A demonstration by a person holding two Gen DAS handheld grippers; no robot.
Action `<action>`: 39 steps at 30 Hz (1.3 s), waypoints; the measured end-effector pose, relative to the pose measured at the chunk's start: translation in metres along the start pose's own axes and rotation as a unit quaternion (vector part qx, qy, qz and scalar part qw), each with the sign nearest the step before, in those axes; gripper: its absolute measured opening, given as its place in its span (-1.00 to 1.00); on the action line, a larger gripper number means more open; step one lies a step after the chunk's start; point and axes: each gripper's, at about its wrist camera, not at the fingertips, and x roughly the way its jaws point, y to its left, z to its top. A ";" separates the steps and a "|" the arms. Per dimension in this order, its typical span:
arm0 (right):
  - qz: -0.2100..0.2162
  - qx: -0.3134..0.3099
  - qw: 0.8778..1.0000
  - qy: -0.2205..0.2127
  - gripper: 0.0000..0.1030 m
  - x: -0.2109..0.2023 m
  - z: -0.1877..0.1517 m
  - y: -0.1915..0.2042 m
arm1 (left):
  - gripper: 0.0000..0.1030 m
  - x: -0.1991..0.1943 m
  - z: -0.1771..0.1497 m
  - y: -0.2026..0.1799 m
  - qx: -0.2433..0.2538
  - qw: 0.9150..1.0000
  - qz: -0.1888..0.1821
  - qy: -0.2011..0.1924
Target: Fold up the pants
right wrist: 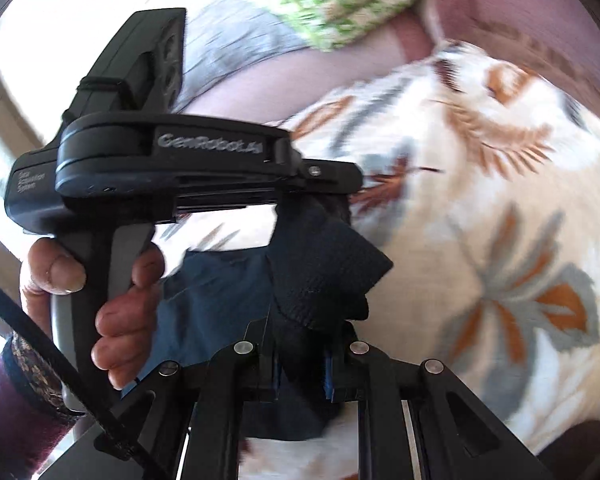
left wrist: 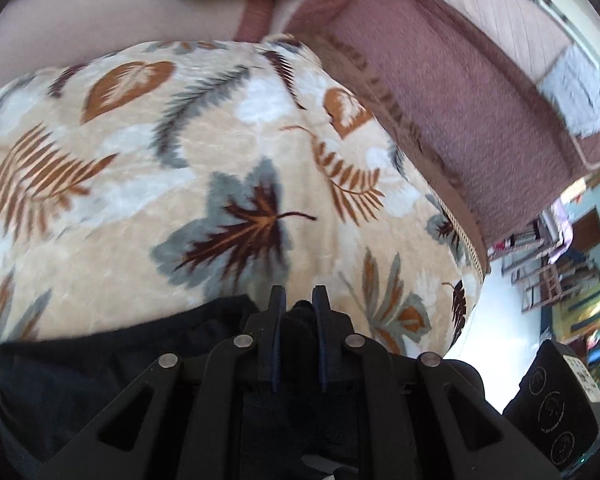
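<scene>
on the leafy blanket (left wrist: 228, 152) near its front edge, both the left gripper (left wrist: 298, 300) and right gripper (right wrist: 302, 364) pinch the dark pants (right wrist: 324, 264), which might slip out if tugged hard.

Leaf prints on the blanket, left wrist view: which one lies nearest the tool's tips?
The grey maple leaf with the dark maroon centre, directly ahead of the left tool; the orange ferns lie farther off.

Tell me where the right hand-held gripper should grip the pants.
Keep to the thick dark band edge of the pants, entering from the near side along the blanket. The right hand-held gripper already pinches it there, beside the left hand-held gripper.
</scene>
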 end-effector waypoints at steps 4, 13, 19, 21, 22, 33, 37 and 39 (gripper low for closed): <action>0.020 -0.064 0.997 0.027 -0.68 0.023 0.004 0.044 | -0.74 -0.033 -0.028 0.057 -0.079 0.997 0.006 -0.026; 0.103 -0.115 0.980 0.127 0.37 0.093 -0.023 0.099 | 0.22 -0.137 -0.111 0.132 -0.202 0.970 0.067 -0.116; 0.122 -0.135 0.975 0.130 0.58 0.071 -0.024 0.111 | 0.33 -0.178 -0.169 0.156 -0.271 0.943 0.080 -0.177; 0.131 -0.108 0.978 0.122 0.56 0.060 -0.015 0.102 | 0.36 -0.184 -0.183 0.160 -0.278 0.937 0.083 -0.193; 0.129 -0.094 0.980 0.115 0.54 0.050 -0.014 0.100 | 0.36 -0.185 -0.189 0.161 -0.281 0.934 0.091 -0.201; 0.188 0.084 0.958 0.200 0.42 0.138 0.011 0.097 | 0.44 -0.186 -0.233 0.150 -0.225 0.909 0.232 -0.262; 0.162 0.075 0.963 0.201 0.40 0.140 0.008 0.108 | 0.44 -0.176 -0.243 0.143 -0.187 0.900 0.286 -0.270; 0.144 0.038 0.975 0.166 0.40 0.122 0.020 0.123 | 0.46 -0.172 -0.243 0.145 -0.183 0.900 0.291 -0.268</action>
